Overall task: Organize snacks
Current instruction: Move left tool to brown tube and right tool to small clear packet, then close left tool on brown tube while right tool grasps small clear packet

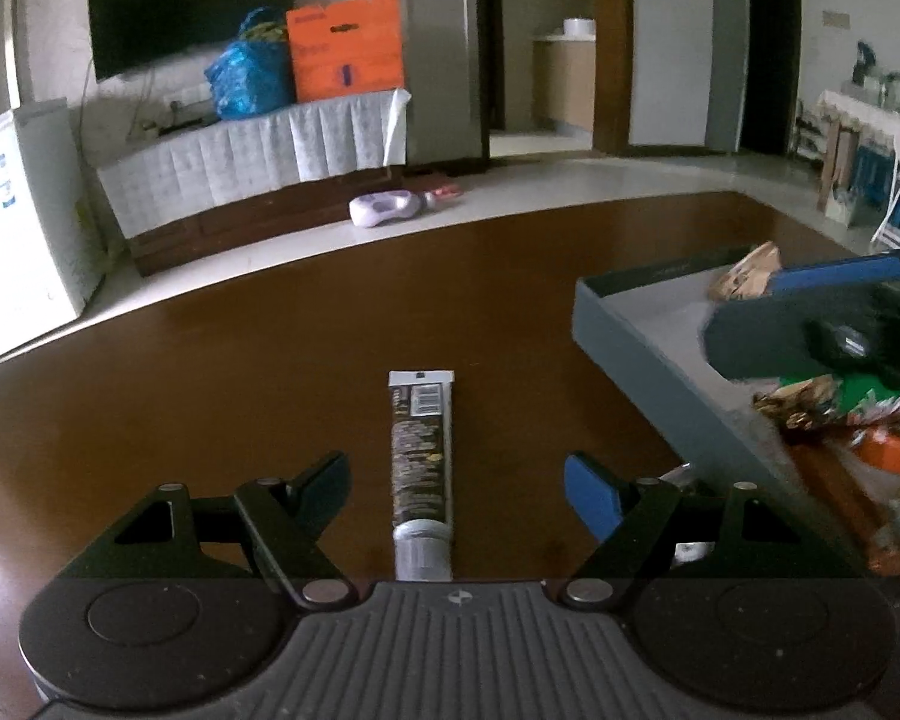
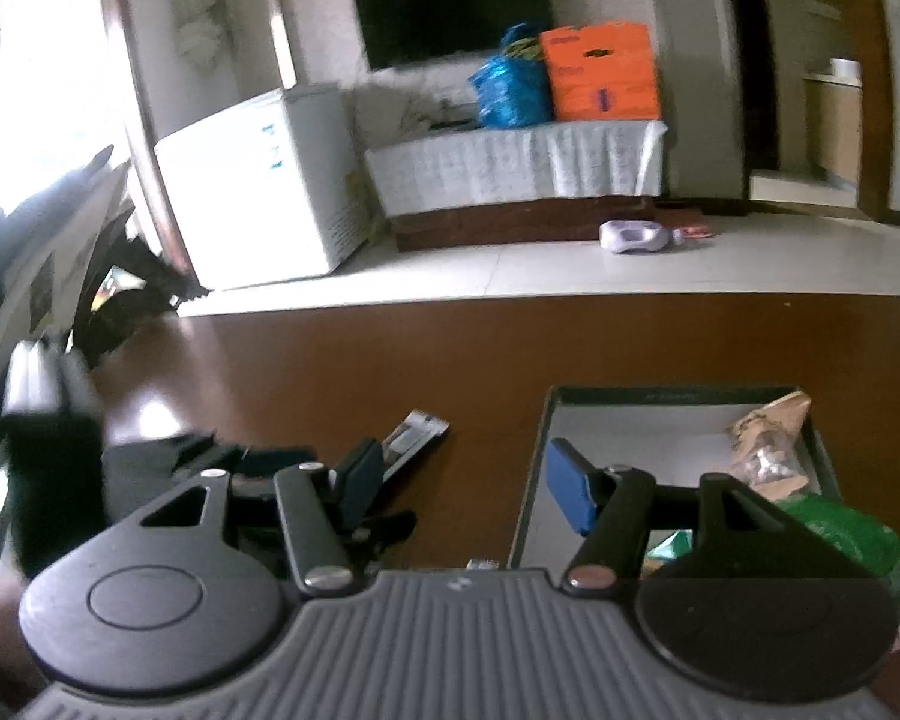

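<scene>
- The left hand-held gripper [image 1: 456,489] is hovering with its jaws spread and empty, straddling a long snack bar [image 1: 421,468] that is lying on the tabletop [image 1: 240,360].
- Closing squarely across the bar's narrow width looks best, since the wrapper may slip.
- The right hand-held gripper [image 2: 465,483] is waiting unclenched and empty over the gray tray's [image 2: 531,480] near left edge.
- The tray's wall [image 1: 642,354] is standing just right of the bar, so lifting clear before crossing seems wise; open tabletop is lying left and ahead.

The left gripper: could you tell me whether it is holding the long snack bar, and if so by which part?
Nothing is held. The left gripper is open, and the snack bar lies on the table between its fingers, untouched.
</scene>
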Motion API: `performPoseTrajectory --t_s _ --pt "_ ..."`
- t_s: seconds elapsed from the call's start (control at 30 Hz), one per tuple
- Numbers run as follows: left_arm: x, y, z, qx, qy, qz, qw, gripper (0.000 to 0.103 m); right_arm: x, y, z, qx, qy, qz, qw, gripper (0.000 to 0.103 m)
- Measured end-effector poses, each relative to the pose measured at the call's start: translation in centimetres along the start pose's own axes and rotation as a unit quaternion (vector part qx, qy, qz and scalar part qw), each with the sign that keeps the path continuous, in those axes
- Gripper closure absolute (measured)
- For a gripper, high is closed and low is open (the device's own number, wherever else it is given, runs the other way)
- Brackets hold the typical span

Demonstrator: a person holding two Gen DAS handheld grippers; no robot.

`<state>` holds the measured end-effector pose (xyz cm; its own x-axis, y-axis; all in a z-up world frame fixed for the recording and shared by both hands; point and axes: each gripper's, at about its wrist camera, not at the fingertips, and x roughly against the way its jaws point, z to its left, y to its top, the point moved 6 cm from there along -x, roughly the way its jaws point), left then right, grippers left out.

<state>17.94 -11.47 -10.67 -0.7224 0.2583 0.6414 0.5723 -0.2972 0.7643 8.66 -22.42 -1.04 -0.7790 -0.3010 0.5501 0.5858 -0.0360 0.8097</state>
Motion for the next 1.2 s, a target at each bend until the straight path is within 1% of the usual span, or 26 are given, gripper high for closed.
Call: performPoseTrajectory --t_s 0.1,0.2,0.27,0.47,0.63,0.67,0.7,0.77,0.93,1.0,1.07,1.2 --pt "-0.6 0.0 0.7 0.004 -0.002 0.005 1.0000 0.026 0.0 -0.7 0.3 0.010 0.005 0.008 1.000 0.041" --pt "-1.1 0.0 1.3 0.011 -0.011 0.012 0.9998 0.032 -0.1 -1.4 0.5 0.012 0.011 0.019 1.000 0.041" --pt "-1.5 -0.1 1.4 0.012 -0.020 0.019 0.9996 0.038 -0.2 -1.9 0.7 0.014 0.014 0.025 1.000 0.041" --pt "-2.1 -0.3 1.6 0.014 -0.021 0.025 0.9994 0.039 -0.6 -2.4 1.4 0.015 0.023 0.033 0.999 0.041" --pt "-2.4 -0.3 2.2 0.018 -0.021 0.026 0.9993 0.040 -1.3 -3.4 2.7 0.038 0.021 0.045 0.998 0.042" --pt "-2.4 -0.3 2.3 0.019 -0.021 0.026 0.9993 0.041 -1.5 -3.7 3.0 0.041 0.025 0.051 0.998 0.044" --pt "-2.4 -0.3 2.3 0.018 -0.021 0.025 0.9993 0.041 -1.6 -4.0 3.4 0.045 0.027 0.056 0.997 0.045" --pt "-2.4 -0.3 2.3 0.017 -0.024 0.025 0.9993 0.042 -1.9 -4.5 3.7 0.051 0.023 0.059 0.997 0.049" --pt "-2.6 -0.3 2.3 0.008 -0.033 0.020 0.9992 0.042 -2.6 -5.7 3.3 0.045 0.014 0.076 0.996 0.049" --pt "-2.8 -0.2 2.2 0.010 -0.035 0.020 0.9991 0.046 -2.8 -5.9 3.1 0.041 0.011 0.079 0.996 0.049" --pt "-2.8 -0.1 2.1 0.009 -0.036 0.019 0.9991 0.054 -2.8 -6.1 2.9 0.039 0.007 0.082 0.996 0.049" --pt "-2.8 0.0 2.0 0.010 -0.036 0.020 0.9991 0.055 -3.1 -6.2 2.8 0.038 0.008 0.088 0.995 0.049"
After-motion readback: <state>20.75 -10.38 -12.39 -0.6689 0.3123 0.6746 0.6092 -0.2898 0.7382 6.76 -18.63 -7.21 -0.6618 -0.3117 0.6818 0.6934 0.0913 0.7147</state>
